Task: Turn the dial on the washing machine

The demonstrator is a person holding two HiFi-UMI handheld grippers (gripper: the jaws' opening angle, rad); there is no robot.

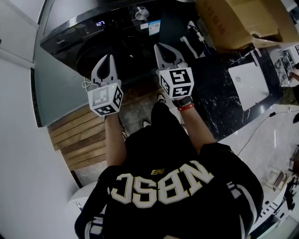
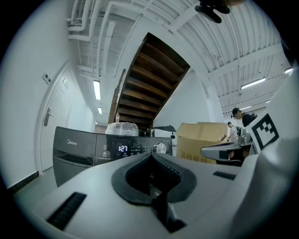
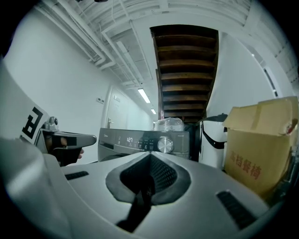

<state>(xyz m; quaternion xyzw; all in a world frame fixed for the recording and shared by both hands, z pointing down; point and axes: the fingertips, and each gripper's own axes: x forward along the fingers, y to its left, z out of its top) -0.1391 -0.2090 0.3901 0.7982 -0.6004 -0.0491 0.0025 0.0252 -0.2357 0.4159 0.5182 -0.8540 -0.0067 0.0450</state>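
The dark washing machine (image 1: 79,32) stands ahead of me, its lit display (image 1: 100,23) left of the round silver dial (image 1: 141,13). My left gripper (image 1: 110,58) hovers in front of the machine's door, shut and empty. The right gripper (image 1: 161,47) is also shut with nothing held, short of the control panel and a little right of the dial. In the left gripper view the left gripper (image 2: 150,156) points level at the panel, the dial (image 2: 160,148) just right of its tips. In the right gripper view the right gripper (image 3: 149,155) sits below the dial (image 3: 164,145), clearly apart from it.
A cardboard box (image 1: 238,21) sits right of the machine, with a white bin (image 3: 212,140) between them. A white flat device (image 1: 247,84) lies on the dark marble counter (image 1: 219,107). A plastic-wrapped bundle (image 2: 122,129) rests on the machine. People (image 2: 238,119) stand far right.
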